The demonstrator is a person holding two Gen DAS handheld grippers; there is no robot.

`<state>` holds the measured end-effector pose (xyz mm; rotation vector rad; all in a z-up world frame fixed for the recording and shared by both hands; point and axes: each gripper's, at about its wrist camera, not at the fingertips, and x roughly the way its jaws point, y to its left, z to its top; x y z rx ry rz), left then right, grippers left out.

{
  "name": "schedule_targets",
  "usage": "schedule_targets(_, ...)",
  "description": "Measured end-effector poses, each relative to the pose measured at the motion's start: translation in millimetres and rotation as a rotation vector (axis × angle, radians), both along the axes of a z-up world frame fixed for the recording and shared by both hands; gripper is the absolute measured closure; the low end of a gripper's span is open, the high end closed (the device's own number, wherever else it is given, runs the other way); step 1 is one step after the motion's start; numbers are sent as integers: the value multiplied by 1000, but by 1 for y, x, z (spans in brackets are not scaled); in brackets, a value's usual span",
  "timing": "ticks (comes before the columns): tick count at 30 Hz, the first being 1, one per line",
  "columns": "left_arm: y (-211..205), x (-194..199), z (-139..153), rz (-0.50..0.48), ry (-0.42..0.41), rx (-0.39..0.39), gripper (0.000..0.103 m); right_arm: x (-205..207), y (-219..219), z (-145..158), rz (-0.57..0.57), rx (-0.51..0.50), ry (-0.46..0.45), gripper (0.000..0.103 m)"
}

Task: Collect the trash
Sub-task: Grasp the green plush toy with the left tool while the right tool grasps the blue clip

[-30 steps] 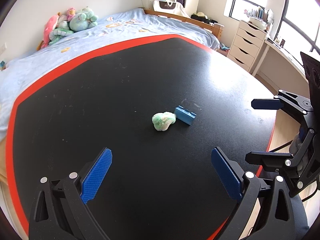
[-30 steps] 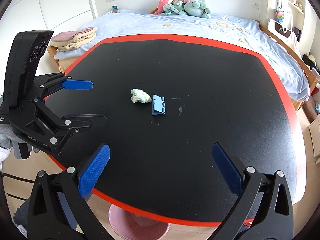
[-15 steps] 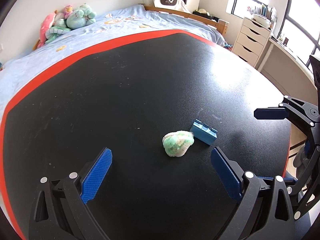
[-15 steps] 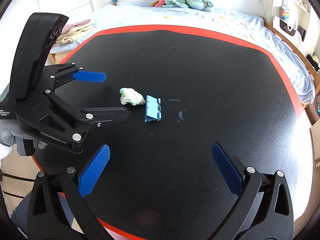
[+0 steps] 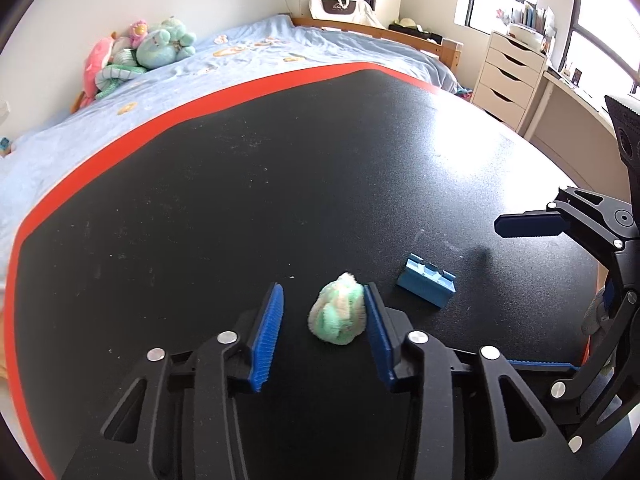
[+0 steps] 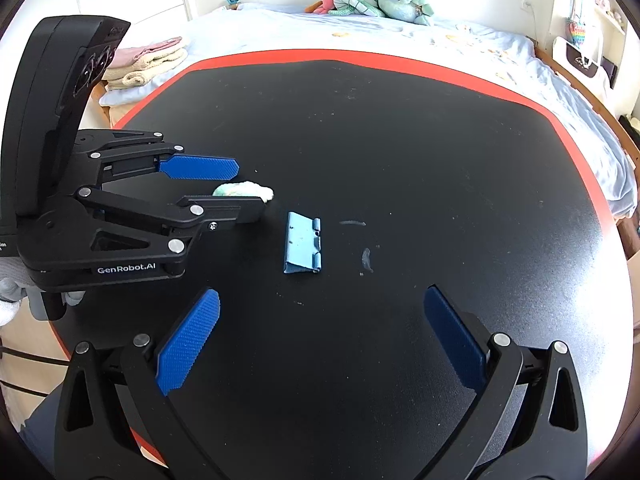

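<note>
Black table point(image 5: 280, 184), red-edged. We have the left gripper point(image 5: 324, 320) down on it, fingers partly spread, straddling the green-white wad point(image 5: 339, 314): right pad touching or just beside it, left pad apart, nothing pinched yet. Blue clip point(image 6: 303, 243) lies just right of the wad. Right gripper point(image 6: 320, 340) hangs wide open, farther off, holding nothing.
</note>
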<state>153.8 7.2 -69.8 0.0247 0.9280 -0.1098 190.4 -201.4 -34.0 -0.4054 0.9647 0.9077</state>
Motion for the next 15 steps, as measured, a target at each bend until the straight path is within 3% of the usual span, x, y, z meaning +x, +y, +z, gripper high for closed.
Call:
schedule_targets(2,3,1,0,8,4,5,81,2,3,-2,3,1,-4,3)
schedule_targets(6,5,2,1,13,15,6,83,3,10,-2,16,6,-19,3)
schedule_targets(8,6,1,1,19,17,-2,83,5,13,-1,24,11,-24,12)
schedule_targets(10,6,1,1,21,17,-5,83,7,15,-2,28,-1,-25,30)
schedule_targets(15,6,-1,1,22,22,-4,83,11,14,-1,31,6,-22,48)
